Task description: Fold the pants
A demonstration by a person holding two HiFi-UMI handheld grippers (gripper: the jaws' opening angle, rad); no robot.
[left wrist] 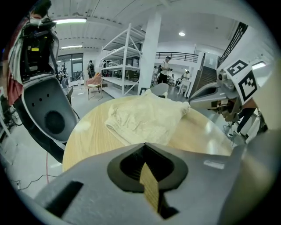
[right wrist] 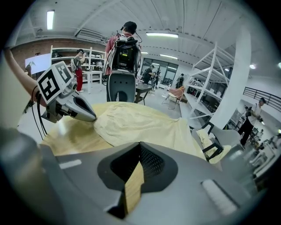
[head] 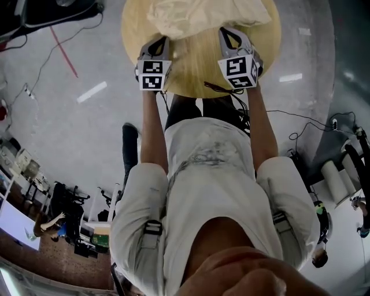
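Left gripper [head: 163, 41]: jaws shut, nothing held, over the near half of the round table [head: 196, 87]
Right gripper [head: 227, 32]: likewise shut and empty, alongside over the table
Pants [head: 202, 14]: pale yellow, rumpled, on the table's far half, hem just at both tips
Step, judged: approach, no fold begun
Next: open jaws, pinch the near edge

Pale yellow pants [head: 202, 16] — soft, creased cloth, round table [head: 199, 69] — smooth light wood, slight sheen
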